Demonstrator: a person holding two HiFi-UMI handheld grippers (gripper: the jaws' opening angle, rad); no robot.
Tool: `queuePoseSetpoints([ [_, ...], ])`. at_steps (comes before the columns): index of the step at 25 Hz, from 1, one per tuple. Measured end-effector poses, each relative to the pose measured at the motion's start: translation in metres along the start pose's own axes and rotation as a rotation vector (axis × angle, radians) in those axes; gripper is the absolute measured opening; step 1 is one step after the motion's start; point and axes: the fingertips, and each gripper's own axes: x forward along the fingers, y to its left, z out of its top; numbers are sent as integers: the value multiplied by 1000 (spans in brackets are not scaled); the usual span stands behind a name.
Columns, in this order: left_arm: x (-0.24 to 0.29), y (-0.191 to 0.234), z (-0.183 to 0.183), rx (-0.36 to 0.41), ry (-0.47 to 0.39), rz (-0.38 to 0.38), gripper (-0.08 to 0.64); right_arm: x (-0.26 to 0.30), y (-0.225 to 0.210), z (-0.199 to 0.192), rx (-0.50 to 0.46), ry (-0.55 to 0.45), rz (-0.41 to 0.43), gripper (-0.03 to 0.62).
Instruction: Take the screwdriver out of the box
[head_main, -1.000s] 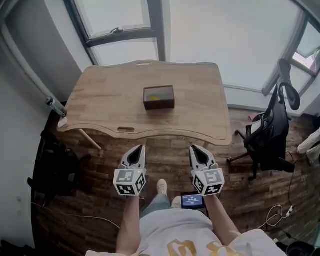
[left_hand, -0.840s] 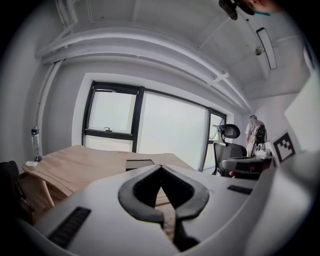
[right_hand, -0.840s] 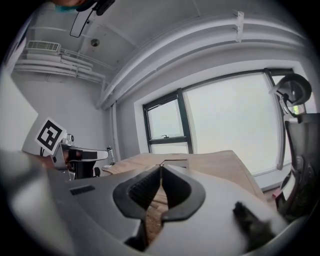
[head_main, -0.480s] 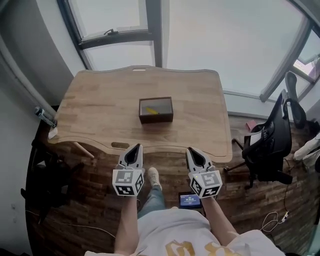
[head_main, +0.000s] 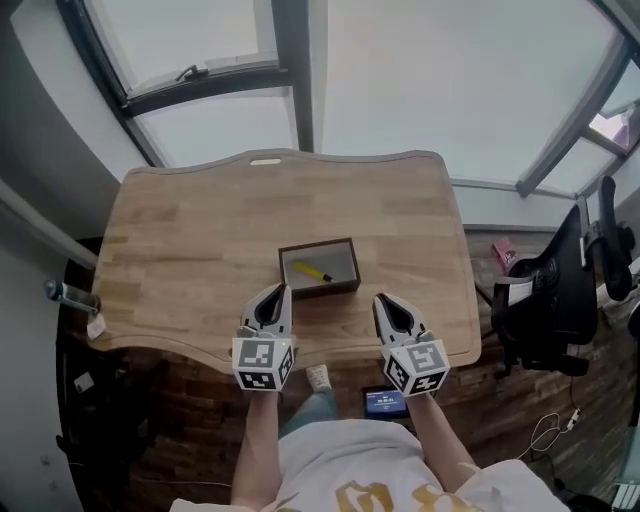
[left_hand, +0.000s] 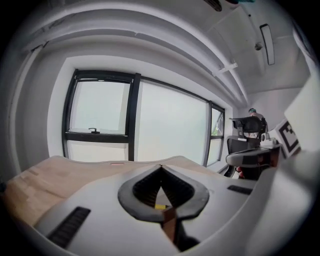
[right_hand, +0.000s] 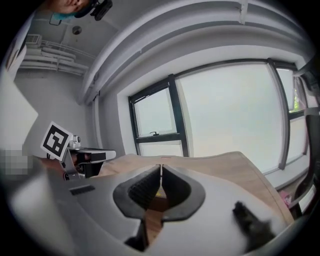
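The left gripper (head_main: 274, 296) has its jaws pressed together on nothing and hangs over the near edge of the wooden surface (head_main: 180, 240). Beside it, the right gripper (head_main: 386, 304) is likewise closed and empty. Just beyond and between them sits the open-topped brown box (head_main: 322, 290), with the yellow-handled screwdriver (head_main: 312, 271) lying inside.

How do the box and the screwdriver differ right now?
Colour: the box is dark brown; the screwdriver is yellow with a dark tip.
Shape: the box is an open-topped rectangle; the screwdriver is a thin rod.
Pose: the box sits on the table; the screwdriver lies slanted on the box's floor.
Shared: nothing is gripping either one.
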Motion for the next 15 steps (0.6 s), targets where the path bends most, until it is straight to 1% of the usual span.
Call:
queuePoseSetpoints([
  [5, 54, 34, 10, 21, 8, -56, 13, 55, -19, 8, 36, 20, -69, 32],
  [8, 75, 48, 13, 33, 9, -94, 14, 77, -24, 9, 35, 42, -100, 32],
  [12, 94, 60, 20, 34, 4, -132, 14, 95, -29, 16, 16, 46, -134, 32],
  [15, 97, 61, 26, 9, -25, -152, 14, 96, -31, 22, 14, 32, -149, 32],
])
